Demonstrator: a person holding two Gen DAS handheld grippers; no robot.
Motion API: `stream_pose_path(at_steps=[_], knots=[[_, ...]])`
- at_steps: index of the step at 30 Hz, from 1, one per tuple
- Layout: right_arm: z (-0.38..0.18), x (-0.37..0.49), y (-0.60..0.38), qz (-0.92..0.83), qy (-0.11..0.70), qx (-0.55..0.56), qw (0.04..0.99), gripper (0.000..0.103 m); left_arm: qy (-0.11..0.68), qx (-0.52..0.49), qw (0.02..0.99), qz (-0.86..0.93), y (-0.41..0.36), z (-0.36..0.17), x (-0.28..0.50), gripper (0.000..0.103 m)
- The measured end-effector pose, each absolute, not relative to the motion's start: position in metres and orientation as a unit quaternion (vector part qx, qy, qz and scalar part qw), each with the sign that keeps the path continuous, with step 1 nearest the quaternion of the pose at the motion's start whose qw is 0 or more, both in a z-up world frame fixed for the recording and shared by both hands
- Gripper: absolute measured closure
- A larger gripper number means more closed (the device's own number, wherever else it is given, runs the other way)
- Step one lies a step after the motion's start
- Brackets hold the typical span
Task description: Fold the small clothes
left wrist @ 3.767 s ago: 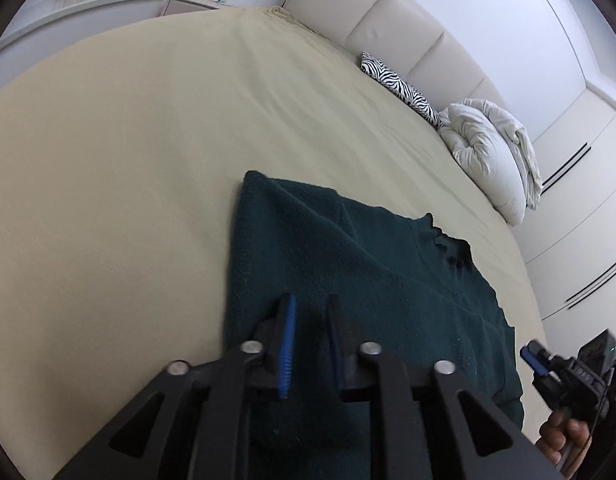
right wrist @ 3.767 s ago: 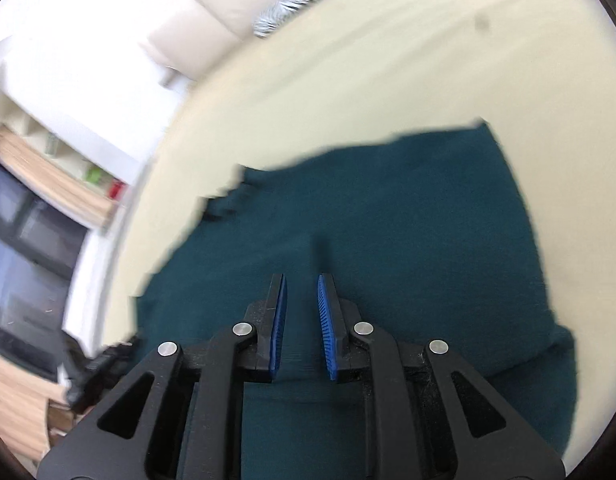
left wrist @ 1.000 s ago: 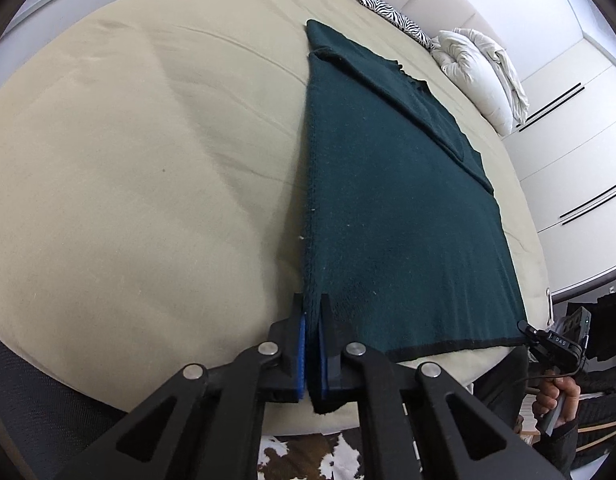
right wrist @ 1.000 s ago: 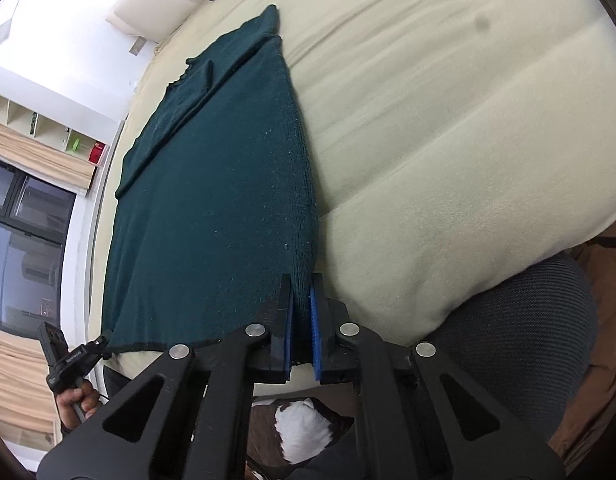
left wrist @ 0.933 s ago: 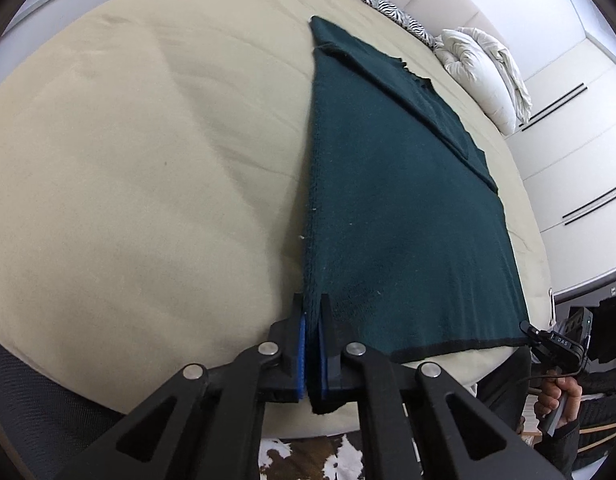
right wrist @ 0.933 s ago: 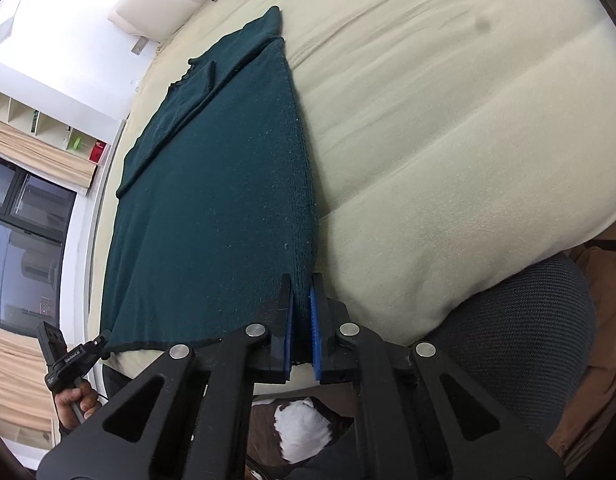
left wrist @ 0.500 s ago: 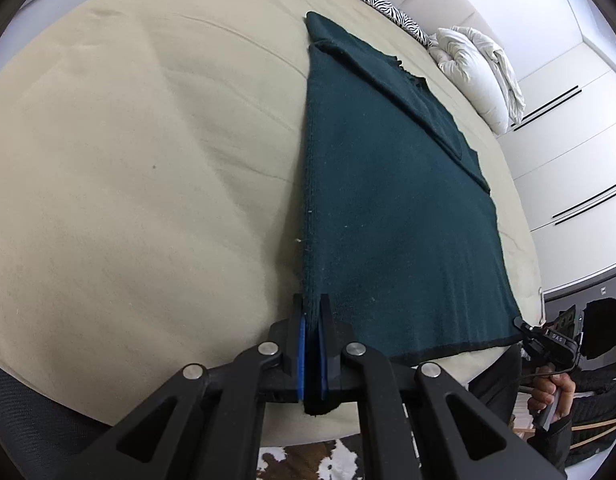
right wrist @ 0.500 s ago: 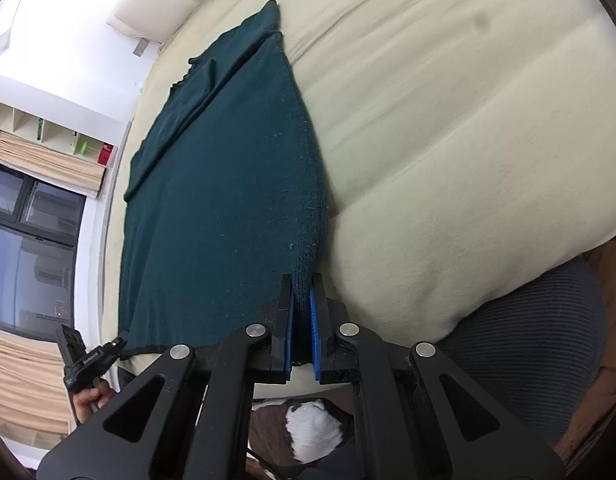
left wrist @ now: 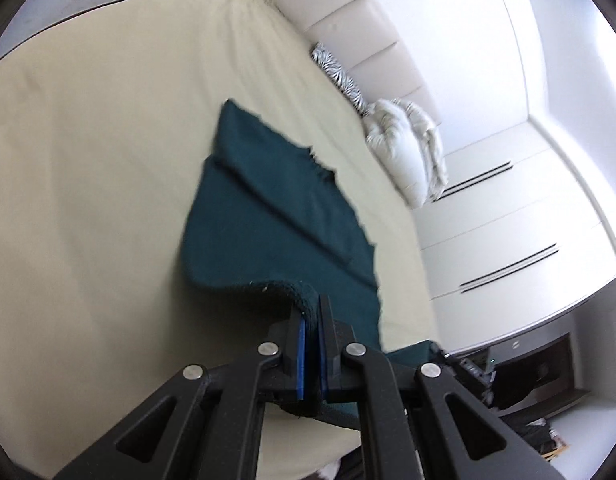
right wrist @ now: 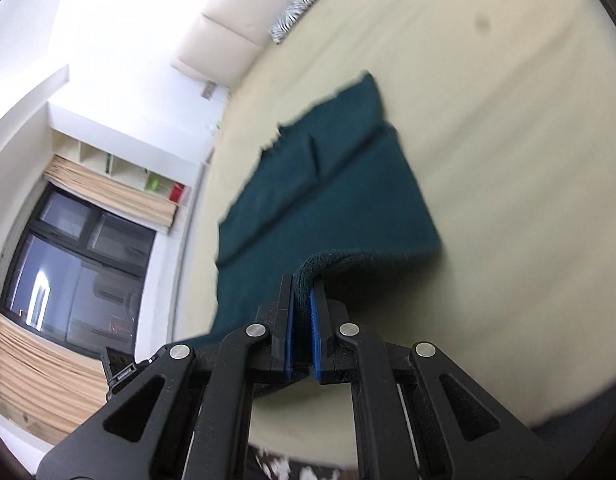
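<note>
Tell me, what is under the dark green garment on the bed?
Under the green garment only the beige bed sheet shows around it. Whatever lies beneath its flat part is covered.

The bed (left wrist: 87, 160) lies bare across the left and upper left of the left wrist view, free for passing. A zebra pillow (left wrist: 340, 76) and a white duvet bundle (left wrist: 408, 152) crowd the headboard (left wrist: 368, 28) at upper right. In the right wrist view, bare sheet fills the right half; a window (right wrist: 71, 264) stands at left.
</note>
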State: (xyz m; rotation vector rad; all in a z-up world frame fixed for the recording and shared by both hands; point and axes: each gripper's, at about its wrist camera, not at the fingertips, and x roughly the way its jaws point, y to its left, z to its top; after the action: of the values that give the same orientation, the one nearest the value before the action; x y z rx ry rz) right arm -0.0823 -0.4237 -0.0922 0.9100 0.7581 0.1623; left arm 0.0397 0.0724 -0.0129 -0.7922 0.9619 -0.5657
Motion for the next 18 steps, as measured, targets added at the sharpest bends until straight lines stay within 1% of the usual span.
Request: stream_pose_path(at_steps=[4,7,14,18], knots=[[-0.078,-0.025,-0.436,0.073,0.336,0.428,0.836,0.097,0.426,-0.374,0.783,-0.254,0.065,-0.003,0.092,0.097],[-0.075,0.020,-0.445,0.065,0.325,0.439,0.835,0.097,0.422,-0.385,0.782,-0.251,0.060,-0.008,0.137,0.097],[-0.086,0.133,-0.474,0.023,0.318,0.452,0.833,0.097,0.422,-0.395,0.787,-0.215,0.042,-0.040,0.247,0.097],[-0.105,0.187,-0.486,-0.012,0.331,0.439,0.835,0.097,0.438,-0.394,0.786,-0.189,0.028,-0.076,0.305,0.097]])
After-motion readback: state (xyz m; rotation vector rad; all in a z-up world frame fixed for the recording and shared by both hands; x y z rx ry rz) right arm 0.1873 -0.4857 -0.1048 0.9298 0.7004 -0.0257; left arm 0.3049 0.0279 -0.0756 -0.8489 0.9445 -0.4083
